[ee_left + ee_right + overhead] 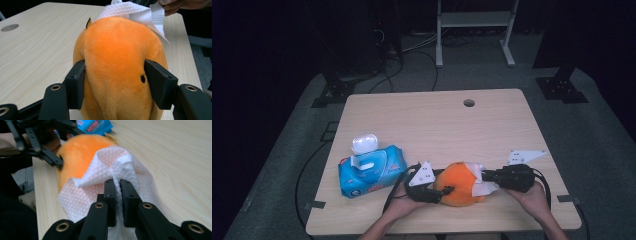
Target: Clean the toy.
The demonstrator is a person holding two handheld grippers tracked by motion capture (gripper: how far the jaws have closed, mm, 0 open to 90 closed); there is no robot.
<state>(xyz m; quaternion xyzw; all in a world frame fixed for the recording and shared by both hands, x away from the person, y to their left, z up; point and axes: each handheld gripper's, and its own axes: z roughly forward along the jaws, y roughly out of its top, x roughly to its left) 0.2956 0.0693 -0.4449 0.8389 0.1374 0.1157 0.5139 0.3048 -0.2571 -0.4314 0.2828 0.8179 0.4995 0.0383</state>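
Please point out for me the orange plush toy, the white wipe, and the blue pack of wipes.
orange plush toy [117, 57]: left gripper view, middle of its furry body.
white wipe [95, 185]: right gripper view, dimpled sheet lying on the toy.
blue pack of wipes [384, 172]: high view, blue top beside the open lid.

We find the far half of the wooden table open for a hand to cross, with a small round hole toward twelve o'clock. At nine o'clock of the orange plush toy a blue wipes pack with its white lid raised blocks the left near side. The left gripper and right gripper close in on the toy at eight and three o'clock, and a white wipe covers its right flank, leaving approach from twelve o'clock.
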